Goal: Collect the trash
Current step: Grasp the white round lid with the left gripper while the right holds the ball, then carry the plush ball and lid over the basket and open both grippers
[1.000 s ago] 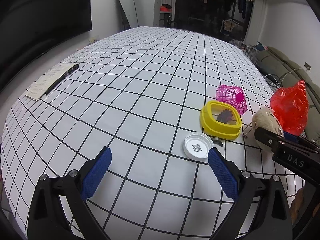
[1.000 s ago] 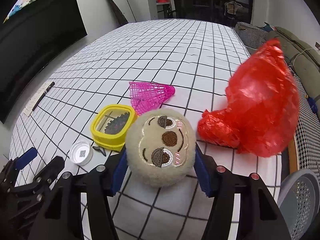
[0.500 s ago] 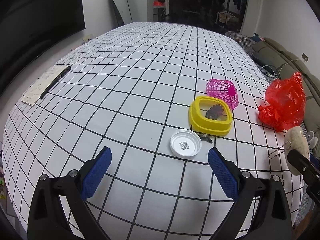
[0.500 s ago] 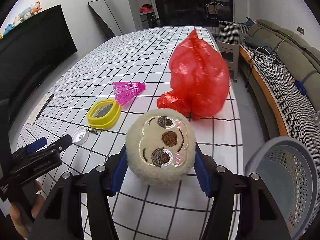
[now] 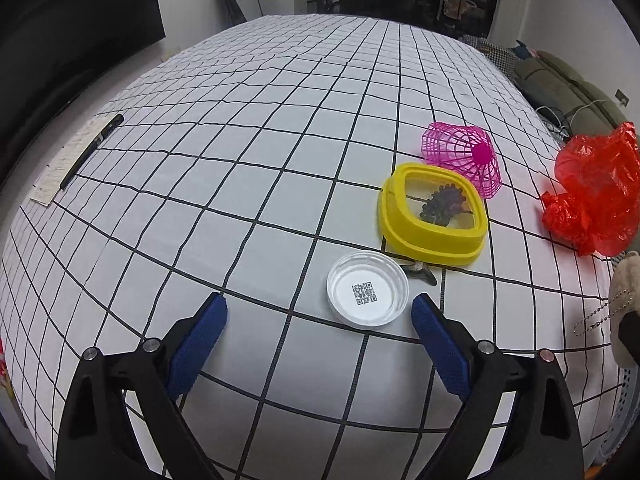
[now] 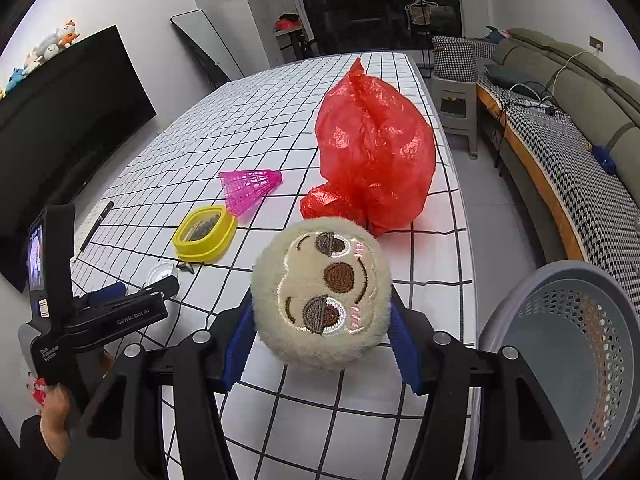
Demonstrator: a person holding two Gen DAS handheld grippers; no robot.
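Both my wrist views are evenly lit, soft indoor light, shadows faint under the yellow box (image 5: 432, 216) and red bag (image 6: 372, 148). Heavy fisheye: the table grid (image 5: 240, 160) bows hard, corners vignette to black. Focus is sharp, no motion blur, mild glare on the white lid (image 5: 367, 289).

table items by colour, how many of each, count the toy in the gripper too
pink: 1, shuttlecock
yellow: 1, box
red: 1, bag
white: 2, lid, paper
black: 2, pen, clip
beige: 1, plush toy
total: 8
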